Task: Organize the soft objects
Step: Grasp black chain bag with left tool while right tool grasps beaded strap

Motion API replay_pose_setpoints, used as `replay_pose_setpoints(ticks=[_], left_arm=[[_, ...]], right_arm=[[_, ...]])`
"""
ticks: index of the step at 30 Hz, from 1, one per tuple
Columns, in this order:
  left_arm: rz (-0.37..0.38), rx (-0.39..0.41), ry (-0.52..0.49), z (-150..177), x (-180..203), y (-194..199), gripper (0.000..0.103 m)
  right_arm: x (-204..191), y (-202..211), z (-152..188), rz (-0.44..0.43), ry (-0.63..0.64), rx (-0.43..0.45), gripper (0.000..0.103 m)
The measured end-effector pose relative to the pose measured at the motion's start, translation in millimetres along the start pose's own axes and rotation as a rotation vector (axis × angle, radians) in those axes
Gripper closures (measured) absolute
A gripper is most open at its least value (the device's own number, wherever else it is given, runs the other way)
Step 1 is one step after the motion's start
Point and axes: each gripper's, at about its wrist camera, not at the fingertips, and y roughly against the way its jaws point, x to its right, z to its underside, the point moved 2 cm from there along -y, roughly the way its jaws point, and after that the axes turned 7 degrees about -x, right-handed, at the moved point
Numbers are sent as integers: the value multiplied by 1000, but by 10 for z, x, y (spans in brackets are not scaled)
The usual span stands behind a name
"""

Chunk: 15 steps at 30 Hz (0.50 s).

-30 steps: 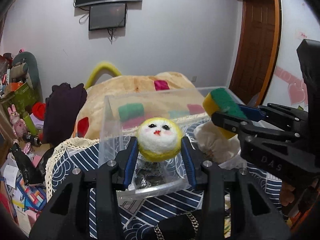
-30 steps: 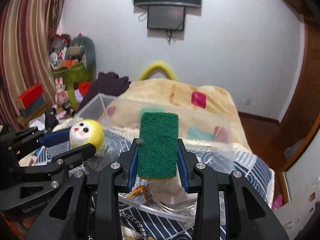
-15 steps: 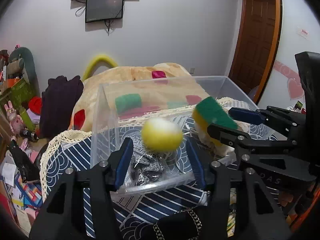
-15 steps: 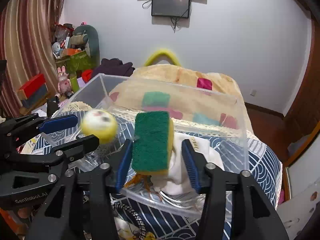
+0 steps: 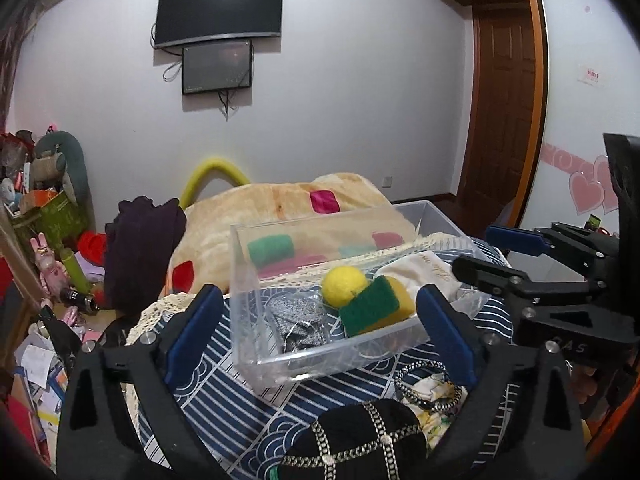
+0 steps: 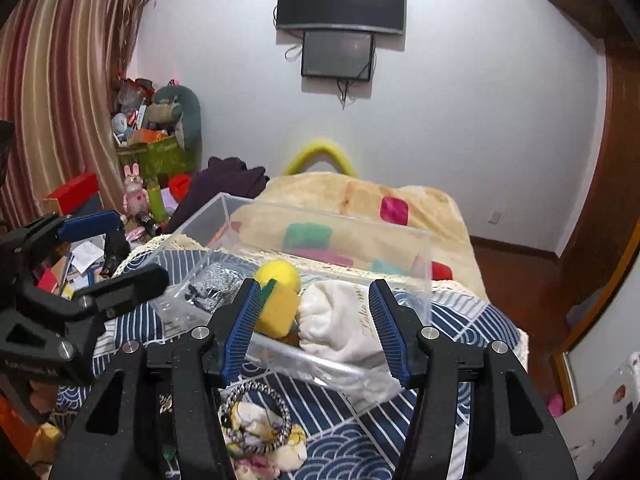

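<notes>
Now we see the yellow felt ball point(image 5: 345, 286) and the green-and-yellow sponge point(image 5: 376, 311) lying inside the clear plastic box point(image 5: 256, 280), straight ahead of the left claw point(image 5: 316, 330) and between its spread blue fingers. The ball shows only its plain yellow back; the sponge lies tilted, green scouring face up, touching the ball. To the sponge's right sits a white cloth bundle point(image 6: 344, 316), and to the ball's left a crumpled silvery piece point(image 5: 298, 320), all within the same box.

The right claw point(image 6: 316, 322) is also spread wide and holds nothing; the sponge's yellow side point(image 6: 278, 311) shows just past its left finger, the ball point(image 6: 279, 274) beyond that. The box's near wall stands between both claws and the contents, and its top is open. It rests on a blue striped cloth point(image 5: 224, 396) with a lace-edged cloth under its far side. Just below the claws lie a black quilted pouch point(image 5: 360, 436) and a braided bracelet point(image 6: 256, 416) on a floral cloth.

A second ago the left claw gripped the ball and the right gripped the sponge, above the box; half a second ago both were falling free. Both claws have since pulled back and opened wider.
</notes>
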Motion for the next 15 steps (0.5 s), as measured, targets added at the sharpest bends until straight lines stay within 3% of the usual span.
replay_pose_setpoints(ticks=[8, 15], left_arm=[[-18, -34, 11, 361, -27, 23, 1], [13, -112, 38, 745, -33, -146, 1]], right_arm=[[33, 143, 211, 4, -42, 30, 50], [43, -61, 528, -28, -86, -62, 53]])
